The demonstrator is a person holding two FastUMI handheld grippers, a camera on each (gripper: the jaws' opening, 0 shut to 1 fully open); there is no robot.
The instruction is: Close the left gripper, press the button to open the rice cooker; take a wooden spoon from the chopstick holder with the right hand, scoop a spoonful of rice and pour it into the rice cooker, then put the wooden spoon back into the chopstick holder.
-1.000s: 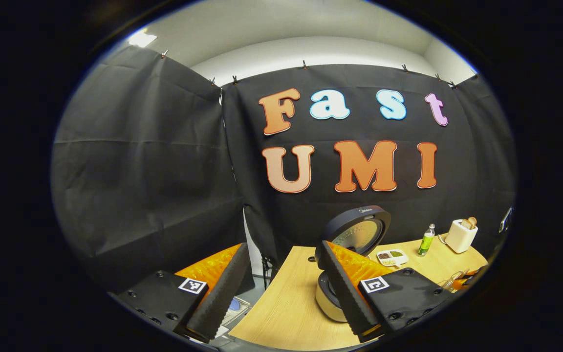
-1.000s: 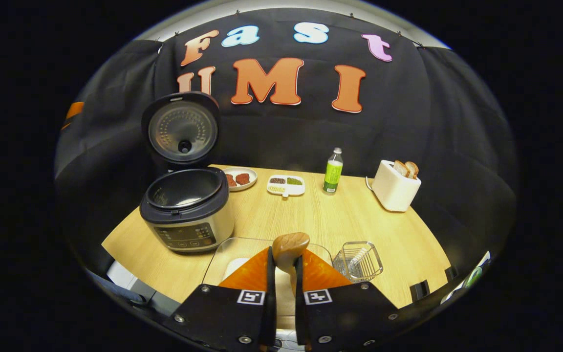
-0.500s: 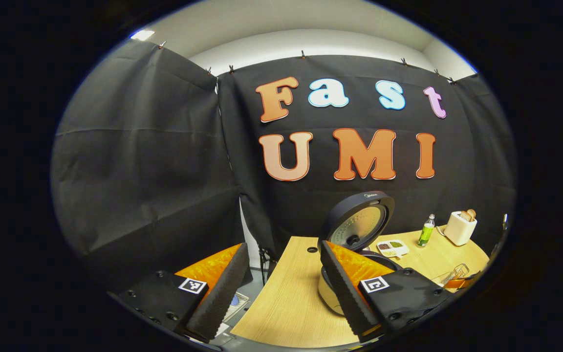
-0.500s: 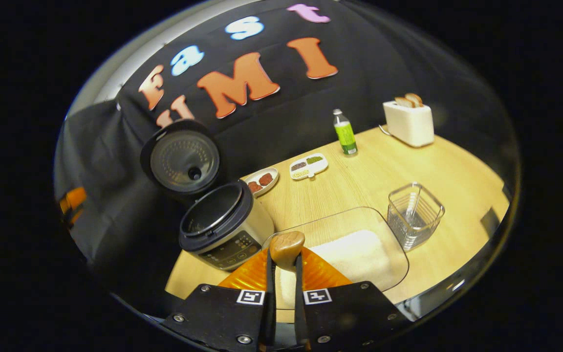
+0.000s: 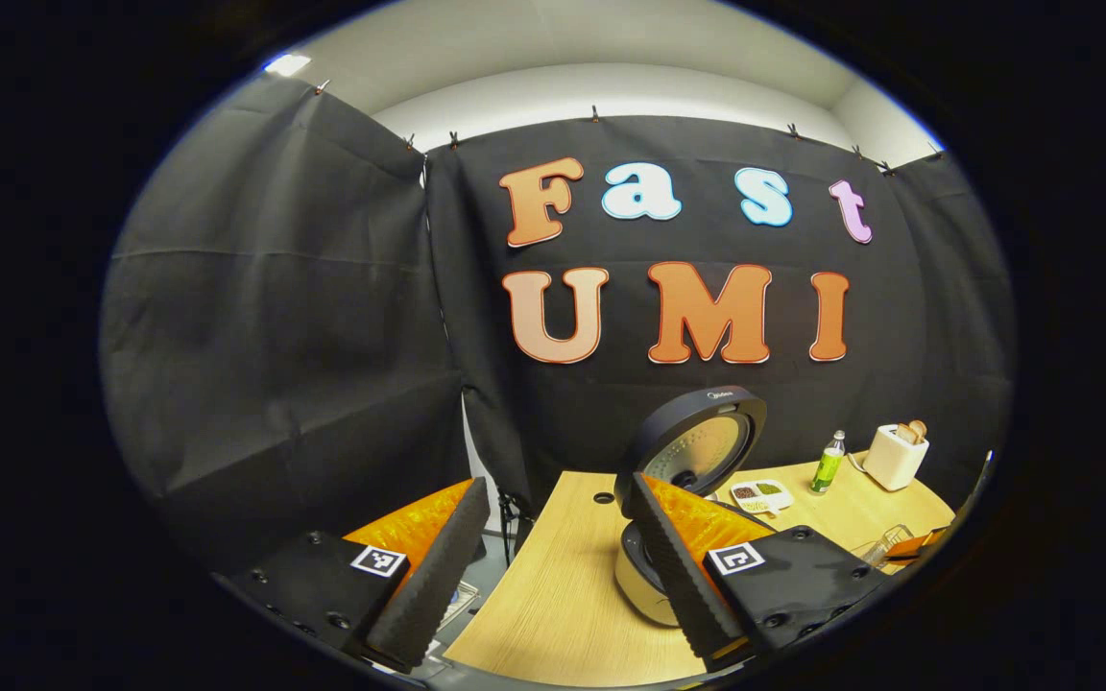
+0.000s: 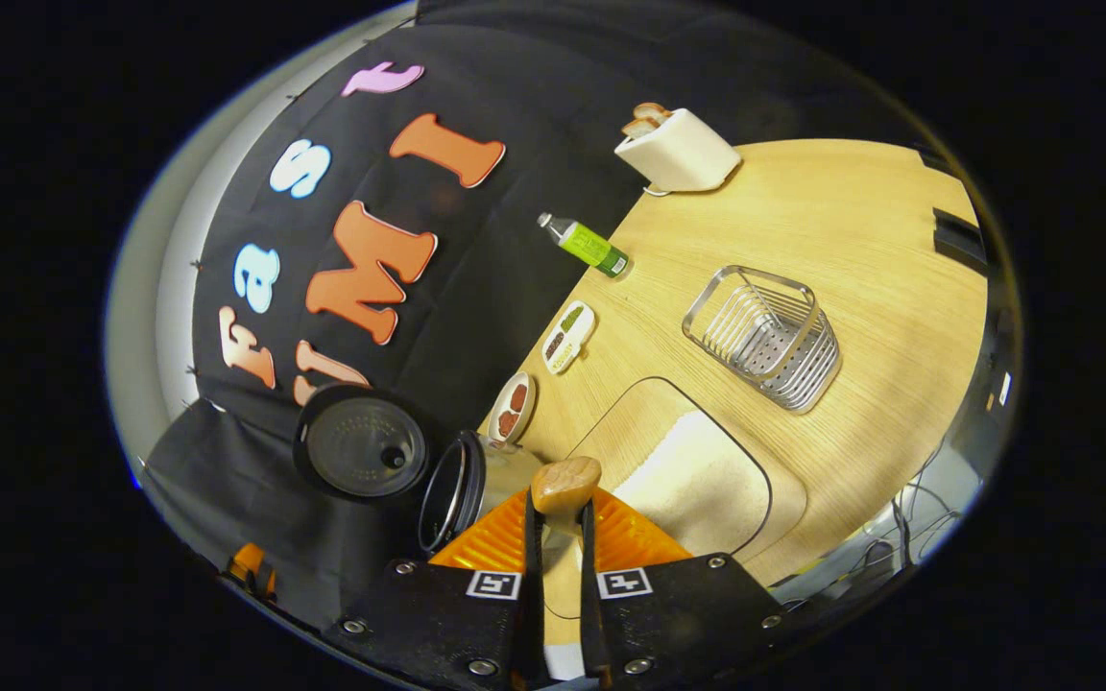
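My right gripper (image 6: pixel 553 537) is clamped on the wooden spoon (image 6: pixel 565 485), above the clear tray (image 6: pixel 783 499) of rice (image 6: pixel 702 475). Beside it the rice cooker (image 6: pixel 462 480) stands open; the chopstick holder (image 6: pixel 764 336) sits farther along the bench (image 6: pixel 860 230). My left gripper (image 5: pixel 553 566) is spread apart, its finger (image 5: pixel 678 576) hiding part of the cooker.

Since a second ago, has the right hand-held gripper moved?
Yes. The right hand-held gripper has rolled: the table, level before, now tilts steeply, and the rice cooker appears tipped sideways.
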